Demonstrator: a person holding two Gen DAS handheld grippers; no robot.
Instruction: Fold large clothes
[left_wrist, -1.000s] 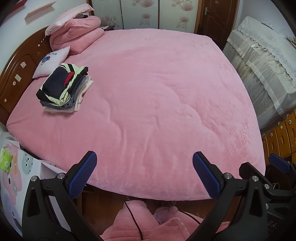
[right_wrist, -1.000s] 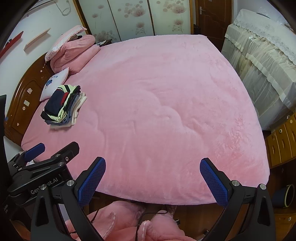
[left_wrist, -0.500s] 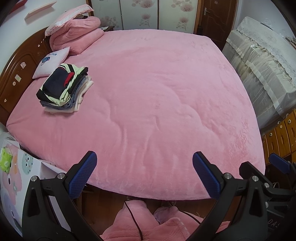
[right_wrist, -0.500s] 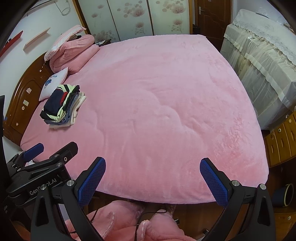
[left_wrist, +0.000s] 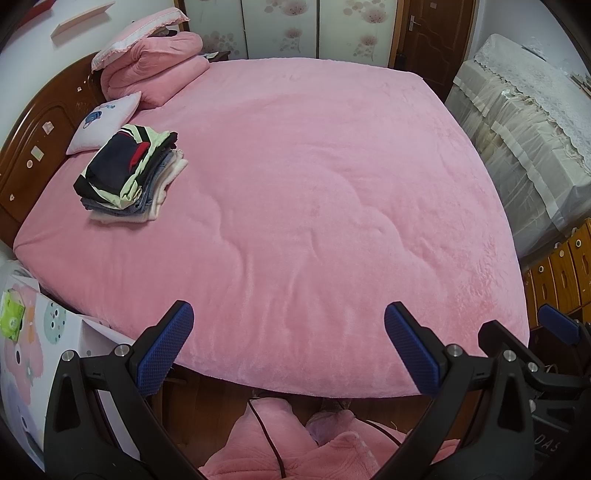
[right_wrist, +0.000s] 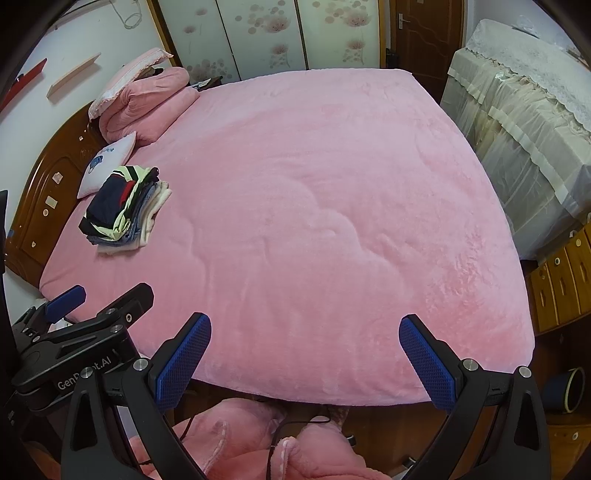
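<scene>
Looking along the left gripper (left_wrist: 289, 345), its blue-padded jaws stand spread wide and empty above the near edge of the pink plush bedspread (left_wrist: 314, 192); a stack of folded dark, pale-green and denim clothes (left_wrist: 129, 175) sits near the white pillow (left_wrist: 105, 123), which suggests much folding is done. From the right wrist view, the right gripper (right_wrist: 304, 360) is likewise spread and holds nothing, with the same stack (right_wrist: 123, 208) well apart. No unfolded garment shows; pink fleece at the bottom edge is cut off, so whether more remains cannot be told.
</scene>
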